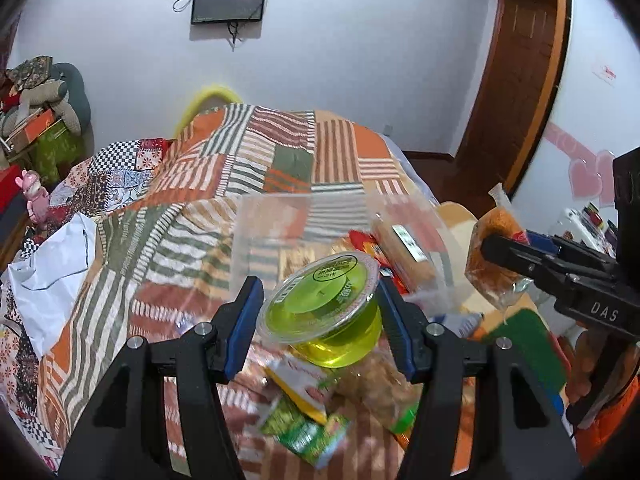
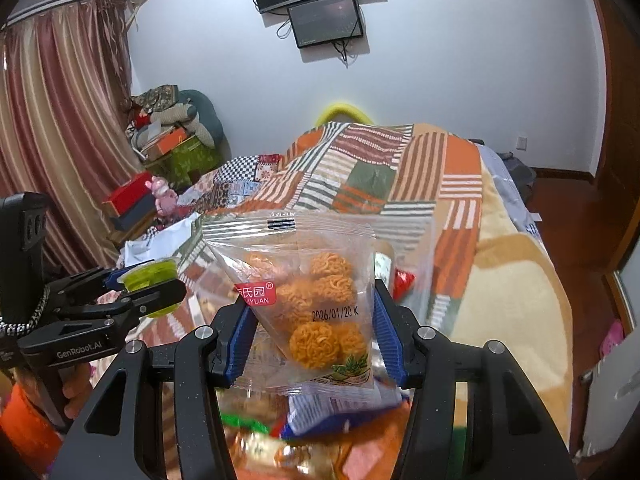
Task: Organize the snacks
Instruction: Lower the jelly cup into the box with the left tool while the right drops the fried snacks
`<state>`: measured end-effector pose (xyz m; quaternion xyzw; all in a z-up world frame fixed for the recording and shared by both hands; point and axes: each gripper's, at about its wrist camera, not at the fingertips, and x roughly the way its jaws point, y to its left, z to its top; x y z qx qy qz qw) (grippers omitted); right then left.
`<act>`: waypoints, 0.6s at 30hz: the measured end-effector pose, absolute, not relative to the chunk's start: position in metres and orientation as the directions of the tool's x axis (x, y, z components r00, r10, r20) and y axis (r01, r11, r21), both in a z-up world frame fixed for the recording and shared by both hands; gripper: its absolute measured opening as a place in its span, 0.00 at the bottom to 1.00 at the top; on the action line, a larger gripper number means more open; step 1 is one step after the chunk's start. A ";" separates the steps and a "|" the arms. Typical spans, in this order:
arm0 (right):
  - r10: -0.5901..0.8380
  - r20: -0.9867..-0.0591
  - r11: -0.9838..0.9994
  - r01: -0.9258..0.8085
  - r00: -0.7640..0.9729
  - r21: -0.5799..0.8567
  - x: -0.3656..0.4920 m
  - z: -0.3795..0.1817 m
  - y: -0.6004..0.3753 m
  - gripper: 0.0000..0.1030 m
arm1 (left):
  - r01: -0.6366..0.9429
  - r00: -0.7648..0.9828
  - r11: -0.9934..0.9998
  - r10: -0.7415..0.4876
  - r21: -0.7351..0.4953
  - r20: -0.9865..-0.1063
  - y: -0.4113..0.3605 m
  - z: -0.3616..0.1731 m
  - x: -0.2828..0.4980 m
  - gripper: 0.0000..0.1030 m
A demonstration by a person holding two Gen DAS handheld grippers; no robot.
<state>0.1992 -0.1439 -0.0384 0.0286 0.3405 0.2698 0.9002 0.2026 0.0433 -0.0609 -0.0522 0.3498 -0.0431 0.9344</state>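
A green jelly cup [image 1: 324, 312] with a printed lid hangs tilted between the blue pads of my left gripper [image 1: 320, 312], which is shut on it above the bed. My right gripper [image 2: 314, 316] is shut on a clear bag of orange noodle balls [image 2: 312, 304] with a red label. Each gripper shows in the other's view: the right gripper [image 1: 492, 246] with the noodle bag [image 1: 494, 256] at the right, the left gripper [image 2: 160, 286] with the jelly cup [image 2: 150, 274] at the left. A clear plastic box [image 1: 276, 220] stands on the bed beyond both.
Loose snack packets [image 1: 308, 412] lie blurred under the grippers on the patchwork bedspread [image 1: 256, 152]. More packets [image 1: 400, 248] sit by the clear box. A white bag [image 1: 52, 264] lies at the left. Boxes and cushions [image 2: 172, 132] pile up by the curtain; a door [image 1: 516, 72] is at the right.
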 end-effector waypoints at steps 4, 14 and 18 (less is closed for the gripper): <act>0.502 -0.605 0.853 -0.467 0.618 0.231 0.215 -0.044 -0.133 0.49 | 0.021 0.755 0.992 -0.097 -0.124 -0.649 0.054 -0.063 0.220 0.56; 0.479 -0.667 0.856 -0.471 0.571 0.211 0.249 -0.070 -0.107 0.49 | -0.028 0.720 0.992 -0.066 -0.125 -0.691 0.074 -0.094 0.261 0.56; 0.468 -0.693 0.856 -0.476 0.548 0.201 0.256 -0.081 -0.099 0.49 | -0.030 0.703 0.990 -0.077 -0.137 -0.707 0.077 -0.107 0.273 0.56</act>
